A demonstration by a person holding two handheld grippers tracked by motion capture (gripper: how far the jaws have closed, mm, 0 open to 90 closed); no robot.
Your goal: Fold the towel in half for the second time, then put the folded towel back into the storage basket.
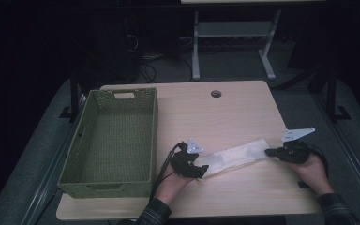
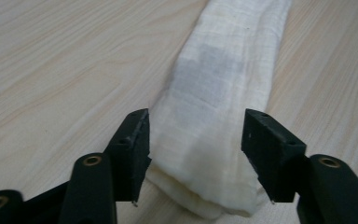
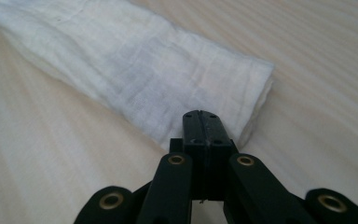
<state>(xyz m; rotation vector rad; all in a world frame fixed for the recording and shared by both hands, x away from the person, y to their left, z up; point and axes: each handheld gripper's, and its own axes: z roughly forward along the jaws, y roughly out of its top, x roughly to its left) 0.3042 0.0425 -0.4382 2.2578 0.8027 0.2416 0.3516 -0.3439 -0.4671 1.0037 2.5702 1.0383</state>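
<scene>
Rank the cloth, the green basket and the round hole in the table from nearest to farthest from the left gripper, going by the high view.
From the left gripper:
1. Cloth: its near end lies right at the fingers, stretching off to the right.
2. Basket: on the left, its right wall just beside the gripper.
3. Hole: at the table's far edge, well beyond both.

The folded cloth (image 2: 214, 116) is a loosely woven, matt cream gauze. The surface (image 1: 243, 112) is smooth pale wood-grain laminate. The basket (image 1: 82, 154) looks like matt green woven plastic.
</scene>
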